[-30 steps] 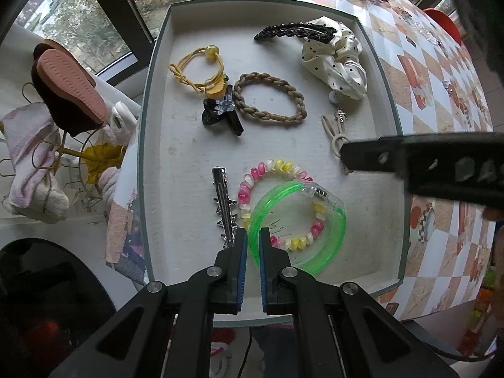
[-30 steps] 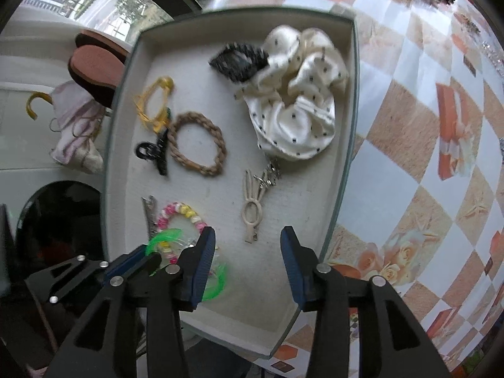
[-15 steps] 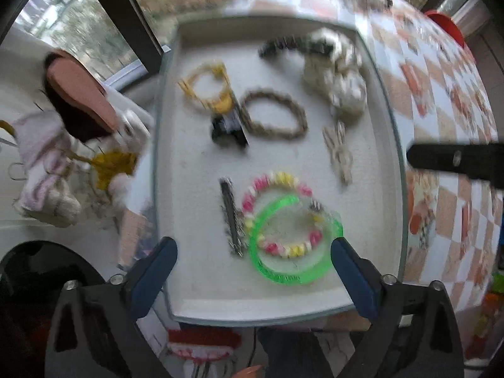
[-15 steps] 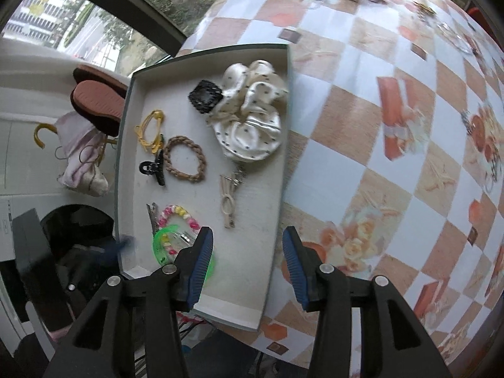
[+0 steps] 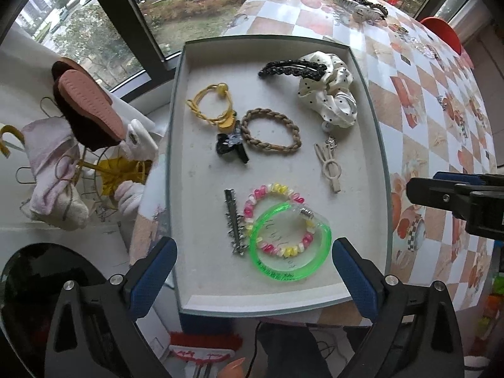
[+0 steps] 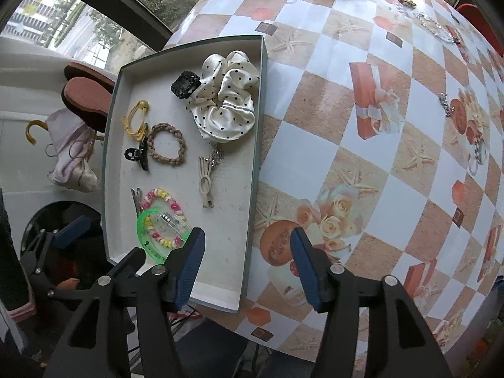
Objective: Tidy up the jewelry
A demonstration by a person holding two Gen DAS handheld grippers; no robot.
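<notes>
- The left wrist camera sits just behind its own two blue fingers [image 5: 154,271]; it looks straight down into the tray [image 5: 376,145] from close above.
- The right wrist camera looks steeply down; the tray [image 6: 256,145] is on the left of its picture; the checked table [image 6: 362,170] fills the rest.
- Both views share the tray and the green bangle [image 5: 291,241] [image 6: 145,236].

The left claw [image 5: 253,266], shut a second ago beside the green bangle [image 5: 290,242], now gapes wide and empty; the right claw [image 6: 247,263] has opened further, now over the tray's [image 6: 256,157] right edge.
</notes>
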